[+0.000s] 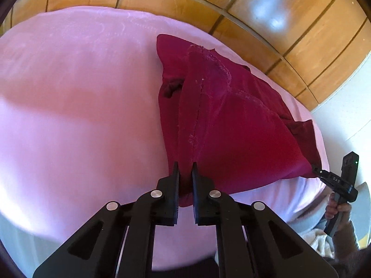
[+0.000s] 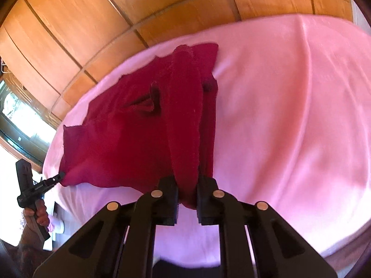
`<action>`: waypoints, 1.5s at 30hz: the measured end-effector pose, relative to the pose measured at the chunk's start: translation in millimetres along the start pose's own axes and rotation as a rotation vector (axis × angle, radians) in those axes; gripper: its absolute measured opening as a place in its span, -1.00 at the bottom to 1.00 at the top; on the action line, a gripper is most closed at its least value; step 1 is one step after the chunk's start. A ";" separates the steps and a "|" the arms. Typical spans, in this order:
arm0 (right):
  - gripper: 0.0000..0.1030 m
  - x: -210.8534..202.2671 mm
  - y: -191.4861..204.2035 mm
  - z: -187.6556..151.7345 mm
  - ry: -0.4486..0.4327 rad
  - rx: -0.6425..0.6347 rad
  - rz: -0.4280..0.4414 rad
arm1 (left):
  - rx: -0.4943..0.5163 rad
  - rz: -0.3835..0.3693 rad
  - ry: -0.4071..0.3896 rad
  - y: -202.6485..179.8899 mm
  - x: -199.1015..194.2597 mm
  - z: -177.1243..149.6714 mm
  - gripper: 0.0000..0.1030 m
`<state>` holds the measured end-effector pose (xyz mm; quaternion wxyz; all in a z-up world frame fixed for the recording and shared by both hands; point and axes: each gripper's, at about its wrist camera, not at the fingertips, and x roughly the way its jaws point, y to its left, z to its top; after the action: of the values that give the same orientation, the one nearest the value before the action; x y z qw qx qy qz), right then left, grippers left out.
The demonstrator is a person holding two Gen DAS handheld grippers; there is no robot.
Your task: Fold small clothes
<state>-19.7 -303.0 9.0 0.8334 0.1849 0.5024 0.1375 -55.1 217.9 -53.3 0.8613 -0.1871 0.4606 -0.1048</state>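
A dark red small garment (image 1: 231, 125) is stretched above a pink-covered surface (image 1: 81, 115), with its far end resting on the cover. My left gripper (image 1: 185, 169) is shut on one near corner of the garment. The right gripper (image 1: 316, 170) shows at the right of the left wrist view, pinching the other corner. In the right wrist view my right gripper (image 2: 187, 180) is shut on a bunched fold of the garment (image 2: 129, 139), and the left gripper (image 2: 61, 175) holds the far-left corner. The cloth hangs taut between both grippers.
The pink cover (image 2: 289, 115) spreads wide around the garment. Orange-brown floor tiles (image 1: 255, 11) lie beyond it. A white wall (image 1: 343, 115) stands at the right, and a dark-framed window or door (image 2: 20, 118) at the left of the right wrist view.
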 end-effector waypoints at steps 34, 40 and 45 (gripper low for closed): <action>0.62 43.5 109.5 24.5 -0.088 -0.320 -0.122 | 0.174 0.448 -0.146 -40.8 15.3 52.5 0.37; 0.96 99.2 105.2 11.0 0.035 -0.275 -0.108 | 0.161 0.452 -0.145 -35.7 16.5 53.9 0.37; 0.97 102.5 105.7 11.5 0.024 -0.231 -0.119 | 0.146 0.462 -0.148 -32.0 17.4 54.9 0.70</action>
<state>32.7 -168.0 -19.5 0.8496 0.0561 0.5034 0.1471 -0.1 195.1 -25.2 0.9050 -0.0216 0.4180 0.0759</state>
